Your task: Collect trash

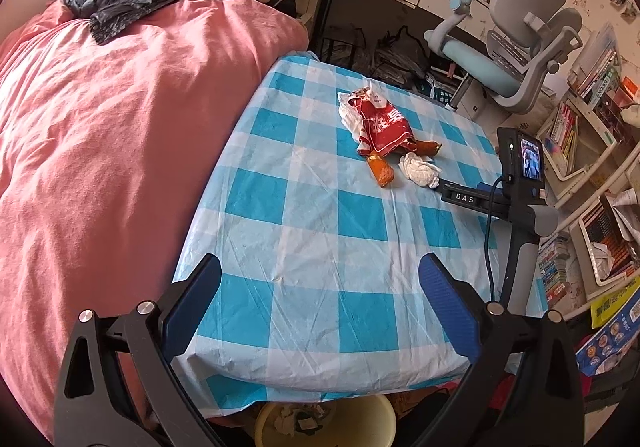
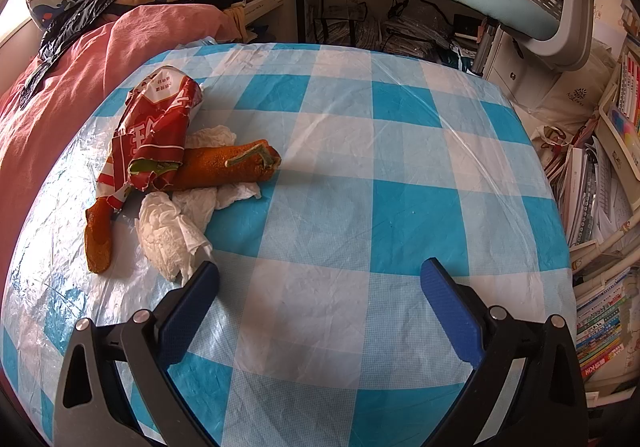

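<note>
I read the right gripper (image 2: 320,287) as spread wide with nothing between its fingers, hovering over the blue-checked tablecloth (image 2: 400,207). At its 10 o'clock, a crumpled white tissue (image 2: 172,231) sits just beside the left fingertip. Beyond lie an orange peel piece (image 2: 224,167) and a torn red snack wrapper (image 2: 160,131), overlapping. The left gripper (image 1: 320,283) is equally wide and holds nothing; a yellow bin (image 1: 324,423) sits at its 6 o'clock, below the table edge.

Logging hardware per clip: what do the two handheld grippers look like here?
Both grippers, left and right, have black angular frames, silver pivot bolts and ribbed blue finger pads. Side on, the right unit shows a grey handle, small screen, black cable and "DAS" lettering.
</note>
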The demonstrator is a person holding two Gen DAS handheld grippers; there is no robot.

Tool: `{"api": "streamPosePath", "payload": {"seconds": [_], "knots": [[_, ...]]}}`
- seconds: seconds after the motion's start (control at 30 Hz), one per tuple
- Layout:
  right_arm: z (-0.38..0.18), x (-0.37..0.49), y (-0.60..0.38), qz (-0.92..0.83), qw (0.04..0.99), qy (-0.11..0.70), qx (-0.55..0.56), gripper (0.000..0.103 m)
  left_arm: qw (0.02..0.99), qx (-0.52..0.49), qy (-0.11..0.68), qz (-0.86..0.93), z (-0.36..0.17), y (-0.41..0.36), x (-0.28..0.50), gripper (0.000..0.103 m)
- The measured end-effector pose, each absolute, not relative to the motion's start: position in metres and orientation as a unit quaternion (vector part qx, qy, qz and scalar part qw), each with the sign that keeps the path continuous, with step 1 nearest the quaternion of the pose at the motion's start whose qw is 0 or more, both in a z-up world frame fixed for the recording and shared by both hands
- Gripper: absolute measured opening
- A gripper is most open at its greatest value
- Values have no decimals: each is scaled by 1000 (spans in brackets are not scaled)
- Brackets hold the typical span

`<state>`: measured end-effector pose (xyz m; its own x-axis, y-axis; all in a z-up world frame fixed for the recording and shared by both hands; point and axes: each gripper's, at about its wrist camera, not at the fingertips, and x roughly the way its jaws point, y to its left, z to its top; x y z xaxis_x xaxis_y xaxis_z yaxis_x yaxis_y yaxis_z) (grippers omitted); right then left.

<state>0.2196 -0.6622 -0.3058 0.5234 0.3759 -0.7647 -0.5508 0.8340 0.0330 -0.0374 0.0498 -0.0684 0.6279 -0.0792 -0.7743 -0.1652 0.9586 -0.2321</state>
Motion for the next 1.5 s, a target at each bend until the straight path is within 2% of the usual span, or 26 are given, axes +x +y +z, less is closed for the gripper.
{"api": "streamPosePath", "payload": {"seconds": [0.33, 0.57, 0.9, 1.5], "knots": [[-306, 220, -662, 267, 866, 408, -107, 96, 882, -184, 434, 15, -70, 61, -40, 95], [-306, 220, -661, 267, 866, 408, -107, 96, 887, -164, 432, 9, -69, 52, -41, 95], [-306, 220, -662, 267, 866, 408, -107, 96, 880, -192, 435, 9, -70, 64, -42, 95], [-306, 219, -663, 267, 866, 408, -107, 96, 891, -122, 436, 25, -72, 44, -38, 96]]}}
